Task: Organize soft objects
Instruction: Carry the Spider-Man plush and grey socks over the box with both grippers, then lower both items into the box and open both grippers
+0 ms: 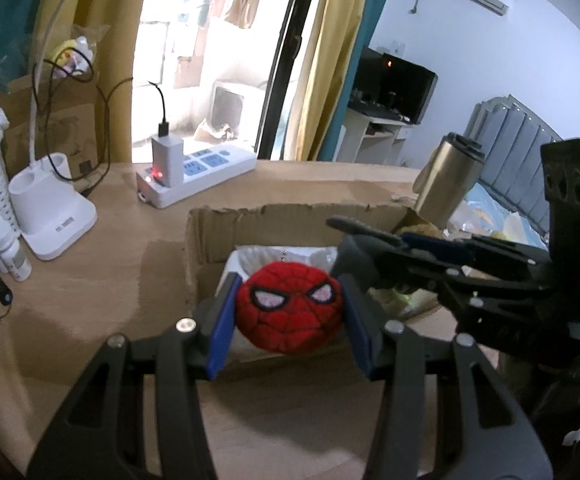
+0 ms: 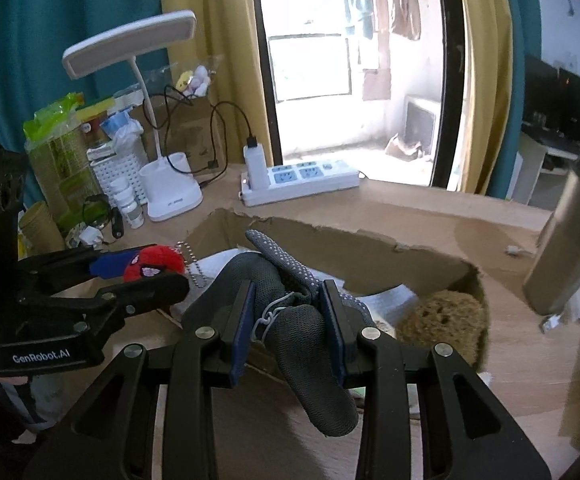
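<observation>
My left gripper (image 1: pixel 288 312) is shut on a red spider-mask plush ball (image 1: pixel 288 308) with a bead chain, held over the near edge of an open cardboard box (image 1: pixel 210 232). The plush ball also shows in the right wrist view (image 2: pixel 152 266), held by the left gripper (image 2: pixel 138 270). My right gripper (image 2: pixel 290 312) is shut on a pair of grey dotted slipper socks (image 2: pixel 306 344), held above the same box (image 2: pixel 330 248). The right gripper also shows in the left wrist view (image 1: pixel 354 232). A brown sponge (image 2: pixel 446 316) and white material lie inside the box.
A white power strip (image 2: pixel 302 180) with a charger, a white desk lamp (image 2: pixel 170 196), a white basket (image 2: pixel 118 172), small bottles and packets stand at the back left of the wooden table. A steel tumbler (image 2: pixel 566 248) stands at the right. A bed lies beyond.
</observation>
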`<state>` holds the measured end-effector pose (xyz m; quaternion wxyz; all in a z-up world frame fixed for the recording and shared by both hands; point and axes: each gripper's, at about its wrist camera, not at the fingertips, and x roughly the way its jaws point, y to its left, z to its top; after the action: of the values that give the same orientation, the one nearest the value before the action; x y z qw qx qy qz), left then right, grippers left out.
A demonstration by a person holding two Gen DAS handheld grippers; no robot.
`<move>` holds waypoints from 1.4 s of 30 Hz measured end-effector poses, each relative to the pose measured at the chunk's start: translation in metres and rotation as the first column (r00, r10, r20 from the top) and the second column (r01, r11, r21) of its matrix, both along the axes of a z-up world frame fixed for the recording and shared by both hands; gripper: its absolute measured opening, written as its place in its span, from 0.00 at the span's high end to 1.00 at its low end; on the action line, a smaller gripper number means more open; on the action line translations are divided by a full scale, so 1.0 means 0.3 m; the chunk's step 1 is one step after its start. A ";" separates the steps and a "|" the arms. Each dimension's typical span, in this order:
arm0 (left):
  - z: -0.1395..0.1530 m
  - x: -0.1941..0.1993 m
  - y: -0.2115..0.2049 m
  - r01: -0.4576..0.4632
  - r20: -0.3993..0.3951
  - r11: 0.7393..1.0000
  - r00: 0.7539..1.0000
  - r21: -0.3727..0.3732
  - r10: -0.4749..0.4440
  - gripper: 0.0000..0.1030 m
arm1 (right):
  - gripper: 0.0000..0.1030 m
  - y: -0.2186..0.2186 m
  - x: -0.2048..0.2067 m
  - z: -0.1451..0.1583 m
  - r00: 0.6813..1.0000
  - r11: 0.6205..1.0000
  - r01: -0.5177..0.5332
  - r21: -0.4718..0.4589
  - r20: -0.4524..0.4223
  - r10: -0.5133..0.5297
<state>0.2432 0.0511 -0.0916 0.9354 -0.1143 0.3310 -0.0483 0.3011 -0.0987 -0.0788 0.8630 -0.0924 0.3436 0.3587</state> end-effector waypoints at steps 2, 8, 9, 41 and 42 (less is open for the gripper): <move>-0.011 0.014 -0.002 0.001 -0.011 1.000 1.000 -0.005 -0.001 0.51 | 0.66 0.008 0.010 -0.017 1.000 1.000 -0.007 0.004 -0.021 0.007; -0.053 0.051 -0.015 0.012 -0.057 1.000 0.998 -0.008 -0.013 0.51 | 0.65 0.032 0.040 -0.069 0.997 1.000 -0.029 0.006 -0.077 0.029; -0.063 0.056 -0.016 0.013 -0.069 1.000 0.998 -0.009 -0.014 0.51 | 0.65 0.037 0.044 -0.079 0.996 0.999 -0.034 0.005 -0.086 0.034; -0.010 -0.010 -0.050 -0.006 -0.063 1.000 0.998 0.022 0.007 0.29 | 0.40 -0.061 0.006 -0.059 0.994 1.000 0.026 0.013 -0.106 -0.024; -0.004 -0.017 -0.052 -0.006 -0.058 1.000 0.998 0.022 0.007 0.29 | 0.40 -0.071 0.000 -0.050 0.995 0.999 0.035 0.013 -0.099 -0.033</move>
<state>0.2382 0.0355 -0.0927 0.9267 -0.1064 0.3583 -0.0383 0.3011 -0.1201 -0.0937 0.8516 -0.0621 0.3847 0.3507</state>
